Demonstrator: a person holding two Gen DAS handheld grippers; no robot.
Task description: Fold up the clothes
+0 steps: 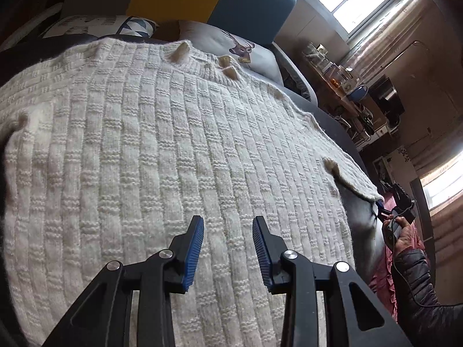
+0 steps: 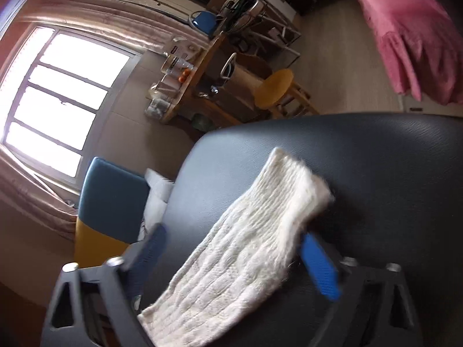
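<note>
The left claw (image 1: 227, 248) hovers spread over the cream knitted sweater (image 1: 173, 144), gripping nothing. The right claw (image 2: 234, 263) is also spread, its blurred blue pads either side of the sleeve (image 2: 246, 240), which lies on the dark sofa seat (image 2: 376, 173); whether a pad touches the wool I cannot tell. The sweater lies spread flat across the seat, collar towards the cushions. To fold well, I judge the right claw should pinch the sleeve near its cuff and carry it inward across the body while the left steadies the knit. Counted: one sweater, one visible sleeve, two cushions (image 1: 231, 49) beyond, one pink cloth (image 2: 411, 29) farther off.
</note>
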